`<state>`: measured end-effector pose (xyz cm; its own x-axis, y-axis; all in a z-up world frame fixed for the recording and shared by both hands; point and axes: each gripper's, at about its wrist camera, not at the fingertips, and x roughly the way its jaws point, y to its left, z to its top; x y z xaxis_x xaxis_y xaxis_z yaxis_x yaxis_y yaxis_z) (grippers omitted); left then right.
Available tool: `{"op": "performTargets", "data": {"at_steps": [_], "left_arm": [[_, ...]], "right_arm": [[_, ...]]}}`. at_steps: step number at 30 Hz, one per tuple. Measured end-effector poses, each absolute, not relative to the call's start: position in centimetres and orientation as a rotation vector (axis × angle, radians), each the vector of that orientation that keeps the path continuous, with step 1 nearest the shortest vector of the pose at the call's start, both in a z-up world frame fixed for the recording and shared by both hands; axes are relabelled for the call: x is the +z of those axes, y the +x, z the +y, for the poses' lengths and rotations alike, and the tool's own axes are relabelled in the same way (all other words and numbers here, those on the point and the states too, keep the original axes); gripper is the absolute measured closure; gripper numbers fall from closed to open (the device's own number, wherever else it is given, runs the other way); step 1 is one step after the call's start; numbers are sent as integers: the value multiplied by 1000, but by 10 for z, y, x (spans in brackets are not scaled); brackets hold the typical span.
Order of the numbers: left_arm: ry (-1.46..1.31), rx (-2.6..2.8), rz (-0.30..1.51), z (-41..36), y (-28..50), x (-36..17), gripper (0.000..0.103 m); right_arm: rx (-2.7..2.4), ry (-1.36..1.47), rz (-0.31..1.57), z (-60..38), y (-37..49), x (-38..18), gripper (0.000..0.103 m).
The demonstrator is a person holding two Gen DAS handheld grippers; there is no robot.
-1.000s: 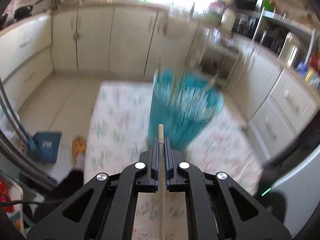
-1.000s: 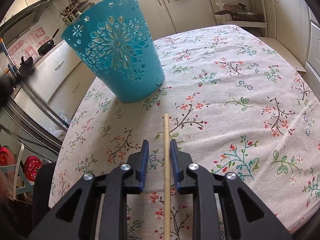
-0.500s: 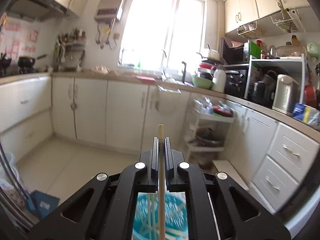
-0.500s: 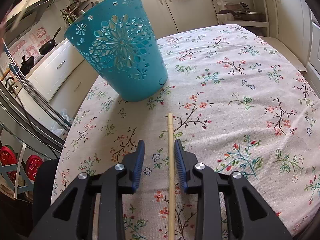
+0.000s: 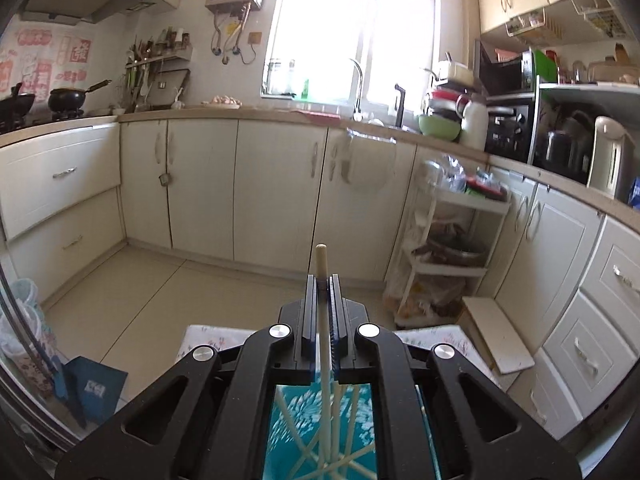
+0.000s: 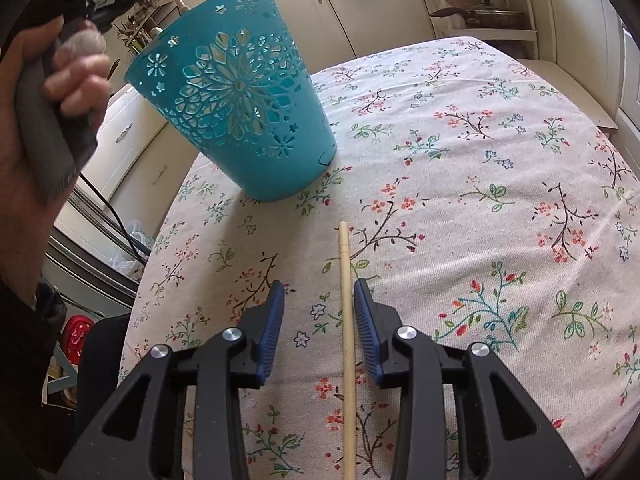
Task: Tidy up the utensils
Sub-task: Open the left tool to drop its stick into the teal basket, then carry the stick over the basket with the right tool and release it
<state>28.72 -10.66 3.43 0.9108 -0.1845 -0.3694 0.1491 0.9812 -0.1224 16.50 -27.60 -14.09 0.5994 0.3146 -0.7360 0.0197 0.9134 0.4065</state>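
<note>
A teal openwork basket [image 6: 244, 108] is standing upright on the floral tabletop [image 6: 480, 208], several pale chopsticks [image 5: 348, 420] leaning inside it. One wooden chopstick [image 6: 347, 320] is lying flat nearby; another [image 5: 321, 268] is sticking out above the basket.

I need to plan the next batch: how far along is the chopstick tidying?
Done: several chopsticks already stand in the teal bin. In hand: the left tongs are shut on one chopstick right above the bin. The right tongs have just been opening and stand open around another chopstick lying on the tablecloth. Left: dropping the held one in, then picking up that last visible one.
</note>
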Motion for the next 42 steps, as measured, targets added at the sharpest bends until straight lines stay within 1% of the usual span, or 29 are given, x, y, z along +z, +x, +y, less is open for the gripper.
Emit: {"op": "performTargets", "data": {"at_steps": [4, 5, 7, 9, 10, 12, 13, 15, 17, 19, 21, 22, 25, 28, 30, 35, 42], "left_arm": [[-54, -189, 423, -103, 272, 23, 96], [-50, -192, 429, -101, 266, 21, 94], [-50, -192, 436, -95, 253, 18, 86], [-54, -186, 431, -86, 237, 15, 68], [-57, -177, 424, -78, 225, 13, 64], [-63, -167, 418, -67, 207, 9, 54], [-60, -162, 419, -63, 202, 6, 51], [-38, -142, 438, -54, 189, -9, 40], [-2, -128, 482, -47, 184, -29, 36], [45, -114, 541, -45, 184, -55, 33], [90, -111, 621, -44, 186, -84, 33], [100, -109, 646, -44, 187, -94, 32], [113, -107, 734, -43, 193, -122, 30], [119, -114, 779, -45, 192, -134, 27], [122, -122, 772, -47, 192, -133, 19], [138, -130, 790, -51, 195, -135, 16], [130, -121, 796, -49, 198, -134, 13]], "right_arm": [[169, 395, 938, -276, 162, -139, 67], [166, 392, 942, -276, 161, -138, 67], [159, 391, 945, -276, 159, -138, 67], [149, 392, 947, -277, 158, -137, 67], [145, 390, 947, -277, 157, -137, 67], [137, 381, 948, -276, 156, -136, 67], [131, 370, 948, -274, 156, -136, 67], [117, 338, 949, -270, 157, -135, 67], [98, 275, 948, -262, 157, -134, 67], [66, 176, 947, -251, 157, -133, 71], [27, 75, 942, -240, 157, -134, 80], [3, 14, 935, -234, 157, -134, 82], [13, 1, 934, -230, 157, -134, 97], [28, 109, 953, -243, 156, -132, 97], [43, 212, 941, -254, 153, -127, 97], [107, 342, 820, -266, 143, -99, 97], [213, 426, 647, -270, 135, -51, 97]]}}
